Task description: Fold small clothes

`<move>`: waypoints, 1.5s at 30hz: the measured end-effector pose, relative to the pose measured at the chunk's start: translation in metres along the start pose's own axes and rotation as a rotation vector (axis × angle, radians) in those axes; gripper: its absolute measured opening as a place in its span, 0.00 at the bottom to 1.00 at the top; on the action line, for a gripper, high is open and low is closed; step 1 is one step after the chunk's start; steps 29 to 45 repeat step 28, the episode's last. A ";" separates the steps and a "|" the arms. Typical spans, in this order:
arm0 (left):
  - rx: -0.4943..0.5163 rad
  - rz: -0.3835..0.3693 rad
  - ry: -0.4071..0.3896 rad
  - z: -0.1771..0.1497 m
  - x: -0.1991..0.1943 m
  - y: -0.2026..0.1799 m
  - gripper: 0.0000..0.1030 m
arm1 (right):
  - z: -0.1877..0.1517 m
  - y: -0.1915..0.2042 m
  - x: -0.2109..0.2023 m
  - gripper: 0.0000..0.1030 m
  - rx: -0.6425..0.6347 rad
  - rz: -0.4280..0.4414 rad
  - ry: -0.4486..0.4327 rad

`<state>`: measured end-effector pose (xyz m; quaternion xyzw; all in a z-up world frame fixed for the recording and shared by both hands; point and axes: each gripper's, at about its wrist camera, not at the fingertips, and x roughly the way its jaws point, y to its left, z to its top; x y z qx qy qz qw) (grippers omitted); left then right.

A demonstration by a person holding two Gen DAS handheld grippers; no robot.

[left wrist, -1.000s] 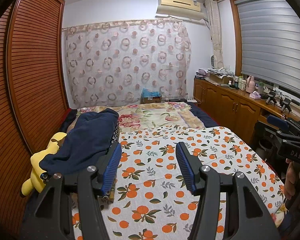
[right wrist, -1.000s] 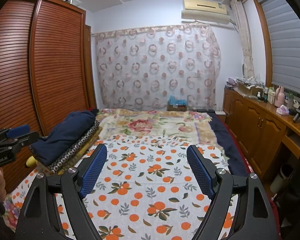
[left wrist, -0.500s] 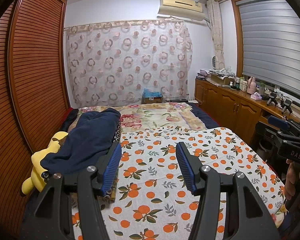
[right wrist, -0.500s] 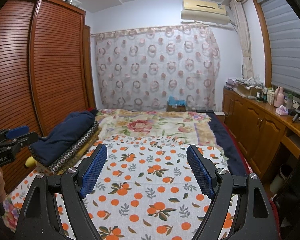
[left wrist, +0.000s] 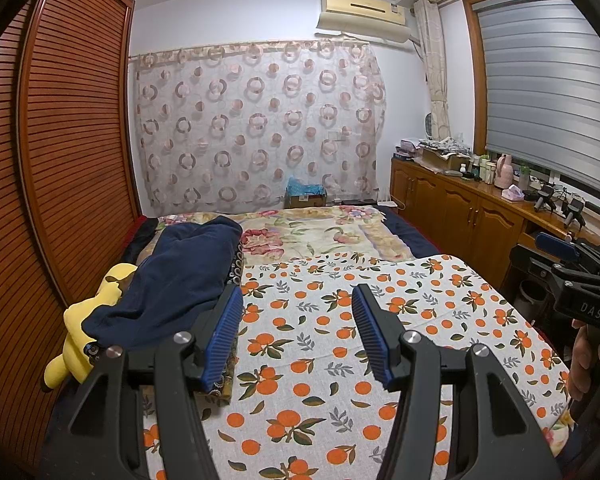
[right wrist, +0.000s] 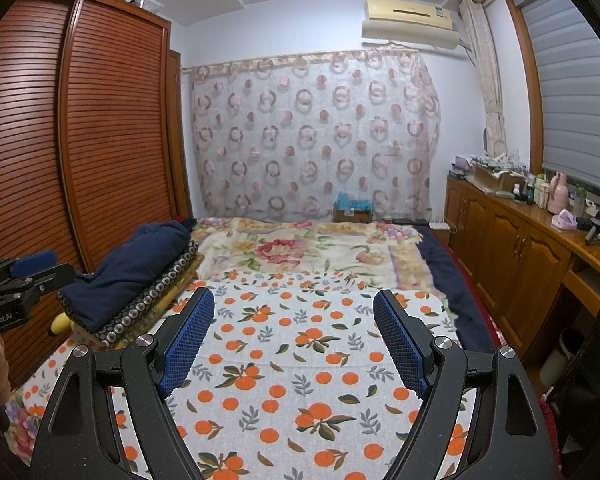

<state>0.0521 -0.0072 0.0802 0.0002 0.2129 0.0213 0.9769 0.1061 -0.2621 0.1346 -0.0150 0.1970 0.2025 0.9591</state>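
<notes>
At the left edge of the bed [left wrist: 340,360], a navy-blue fabric bundle [left wrist: 172,280] lies on a stack of patterned cloths [right wrist: 156,300], beside a yellow plush toy [left wrist: 76,344]. No small garment lies spread on the orange-print sheet [right wrist: 300,360]. Left tongs [left wrist: 298,336] and right tongs [right wrist: 294,338] are both released, grasping nothing. Judged progress: folding not yet begun.

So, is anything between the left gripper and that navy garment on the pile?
Nothing visible. The left gripper is open and empty over the orange-print sheet; the navy garment lies just beyond its left finger, uncovered.
</notes>
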 end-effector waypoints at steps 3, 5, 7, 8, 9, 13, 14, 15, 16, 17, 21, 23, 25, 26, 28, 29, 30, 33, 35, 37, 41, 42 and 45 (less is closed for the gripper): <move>0.000 0.000 0.000 0.000 0.001 0.000 0.55 | 0.000 0.000 0.000 0.81 0.000 0.000 0.000; 0.001 0.000 0.000 0.000 0.000 0.000 0.55 | 0.000 -0.001 0.000 0.81 0.000 0.000 0.000; 0.000 -0.001 0.000 -0.001 0.001 0.000 0.55 | 0.000 0.000 0.000 0.81 0.000 0.000 -0.001; 0.000 0.000 0.000 -0.001 0.001 0.000 0.55 | 0.000 0.000 0.000 0.81 0.001 -0.001 0.000; 0.000 0.000 -0.001 -0.001 0.000 0.000 0.55 | 0.000 0.000 0.000 0.81 0.000 0.001 0.000; 0.000 -0.001 -0.001 -0.001 0.001 0.000 0.55 | 0.000 0.000 0.000 0.81 0.000 0.001 -0.001; 0.000 -0.001 0.000 -0.001 0.001 0.000 0.55 | -0.001 0.000 0.000 0.81 0.000 0.000 -0.001; 0.000 0.000 0.000 -0.001 0.001 0.000 0.55 | -0.001 0.000 0.000 0.81 0.000 0.000 0.000; 0.001 0.000 0.000 -0.001 0.000 0.000 0.55 | -0.001 0.000 0.000 0.81 0.000 0.000 -0.001; 0.000 0.000 -0.001 -0.001 0.001 -0.001 0.55 | -0.001 0.000 0.000 0.81 0.000 0.000 0.000; 0.000 0.001 -0.001 -0.001 0.000 -0.001 0.55 | -0.001 -0.001 0.000 0.81 0.000 0.001 -0.001; 0.001 0.000 -0.001 -0.001 0.001 -0.001 0.55 | -0.001 -0.001 0.000 0.81 -0.001 0.001 0.000; 0.000 0.000 -0.001 -0.002 0.001 -0.001 0.55 | -0.001 -0.001 0.000 0.81 0.000 0.001 0.000; 0.000 -0.001 -0.001 -0.002 0.001 -0.001 0.55 | -0.001 0.000 0.000 0.81 0.000 0.000 0.000; 0.001 0.001 -0.001 -0.002 0.001 -0.001 0.55 | -0.001 0.000 0.000 0.81 0.000 0.000 0.000; 0.001 0.001 -0.001 -0.002 0.001 -0.001 0.55 | -0.001 0.000 0.000 0.81 0.000 0.000 0.000; 0.001 0.001 -0.001 -0.002 0.001 -0.001 0.55 | -0.001 0.000 0.000 0.81 0.000 0.000 0.000; 0.001 0.001 -0.001 -0.002 0.001 -0.001 0.55 | -0.001 0.000 0.000 0.81 0.000 0.000 0.000; 0.001 0.001 -0.001 -0.002 0.001 -0.001 0.55 | -0.001 0.000 0.000 0.81 0.000 0.000 0.000; 0.001 0.001 -0.001 -0.002 0.001 -0.001 0.55 | -0.001 0.000 0.000 0.81 0.000 0.000 0.000; 0.001 0.001 -0.001 -0.002 0.001 -0.001 0.55 | -0.001 0.000 0.000 0.81 0.000 0.000 0.000; 0.001 0.001 -0.001 -0.002 0.001 -0.001 0.55 | -0.001 0.000 0.000 0.81 0.000 0.000 0.000; 0.001 0.001 -0.001 -0.002 0.001 -0.001 0.55 | -0.001 0.000 0.000 0.81 0.000 0.000 0.000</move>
